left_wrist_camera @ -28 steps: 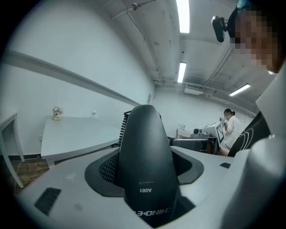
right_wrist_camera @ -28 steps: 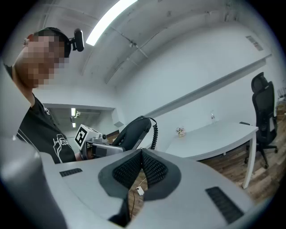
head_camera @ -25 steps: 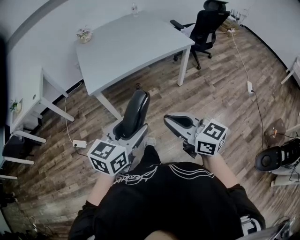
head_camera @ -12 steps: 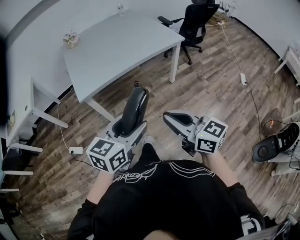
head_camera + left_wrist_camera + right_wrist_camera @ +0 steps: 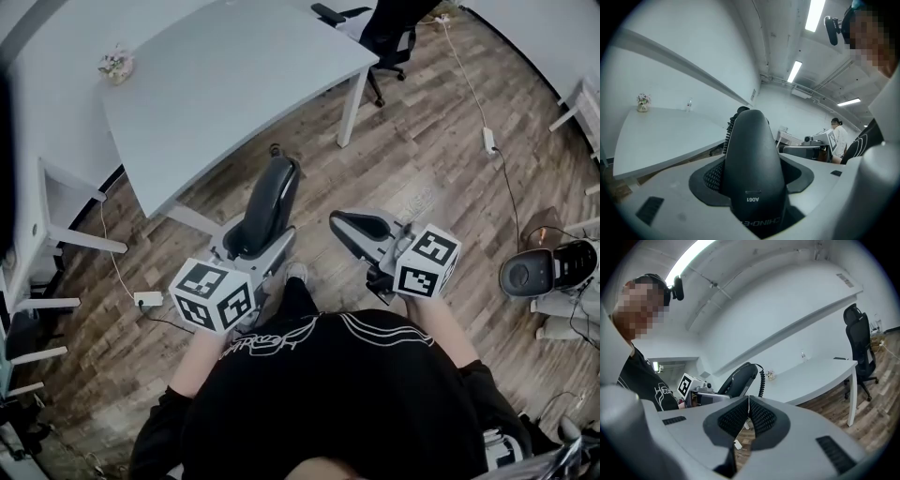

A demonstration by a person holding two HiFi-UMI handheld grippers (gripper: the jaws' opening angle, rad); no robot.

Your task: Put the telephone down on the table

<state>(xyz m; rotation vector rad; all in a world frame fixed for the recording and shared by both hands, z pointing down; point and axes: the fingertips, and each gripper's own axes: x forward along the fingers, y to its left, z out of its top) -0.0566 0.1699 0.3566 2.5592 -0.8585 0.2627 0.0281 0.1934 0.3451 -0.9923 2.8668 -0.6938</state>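
— Wooden floor (image 5: 441, 178) fills most of the head view, with the pale table (image 5: 234, 66) up at the left. Where is the telephone?
— Not on the table yet. The telephone (image 5: 267, 202), a black handset, stands upright in the left gripper (image 5: 255, 246). It is over the floor, near the table's front edge
— And the other hand?
— The right gripper (image 5: 361, 230) is held beside it, apart from the handset, and carries nothing
— What does the left gripper view show?
— Its fingers (image 5: 661, 187) are clamped on the handset from both sides, and the dark body fills the gap between them. Beyond it the table top lies bare at the left, apart from a small pot of flowers (image 5: 642, 102) at the far edge
— And the right gripper view?
— Those fingers (image 5: 797, 441) are pressed together with nothing between the pads. Past them the handset and its coiled cord (image 5: 762, 378) show in the other gripper, and the table runs off to the right
— So how far along is it?
— I would say the handset is in hand and carried most of the way. What is left is to bring it over the table top, lower it until it rests there, and let the left fingers open
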